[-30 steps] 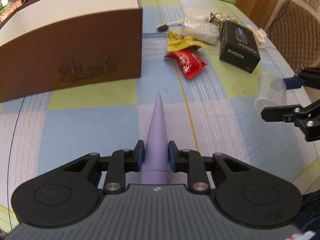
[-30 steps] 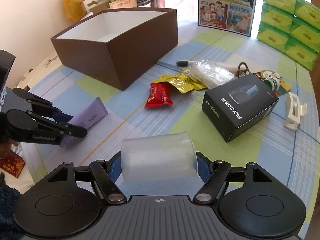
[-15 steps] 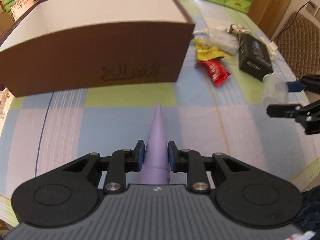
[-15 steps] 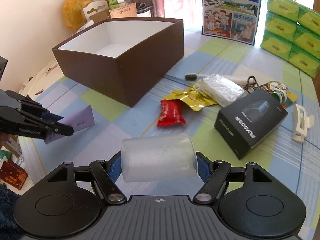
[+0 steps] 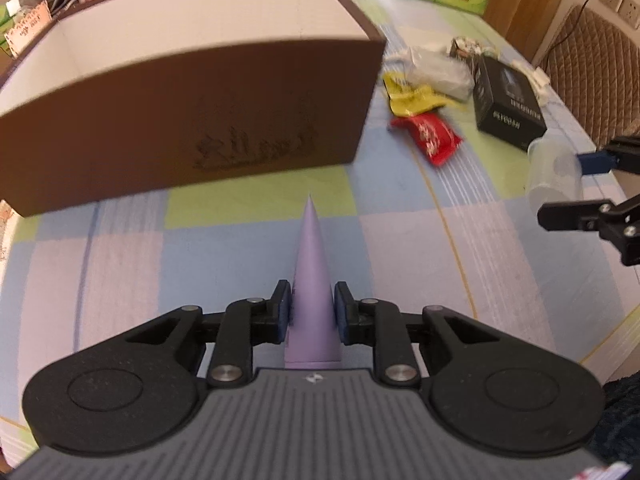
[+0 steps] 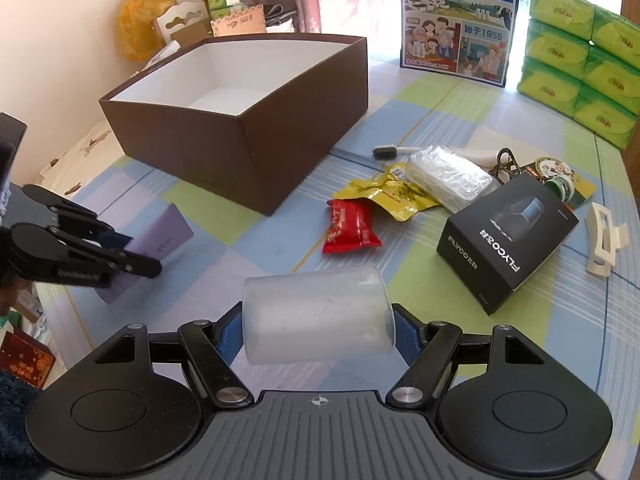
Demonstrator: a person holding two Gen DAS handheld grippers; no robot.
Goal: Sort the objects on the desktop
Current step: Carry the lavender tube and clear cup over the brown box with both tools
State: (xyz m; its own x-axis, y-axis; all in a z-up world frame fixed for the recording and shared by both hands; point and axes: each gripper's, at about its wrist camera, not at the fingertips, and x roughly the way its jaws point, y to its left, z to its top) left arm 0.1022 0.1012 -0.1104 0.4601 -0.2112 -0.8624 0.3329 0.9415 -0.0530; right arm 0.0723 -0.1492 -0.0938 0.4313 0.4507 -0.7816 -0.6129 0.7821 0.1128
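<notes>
Clamped in my left gripper point(image 5: 310, 314) is a flat purple packet point(image 5: 312, 288), held edge-up with its long axis running straight forward along the fingers, its far end aimed at the near wall of the brown box point(image 5: 192, 120). It hangs above the checked tablecloth point(image 5: 120, 264), short of the box. My right gripper point(image 6: 318, 330) squeezes a frosted plastic cup point(image 6: 316, 314) lying sideways, its long axis crosswise between the fingers, its open rim to the right. Beyond it on the cloth lie a red snack packet point(image 6: 350, 230), a yellow wrapper point(image 6: 394, 194) and a black carton point(image 6: 506, 240).
</notes>
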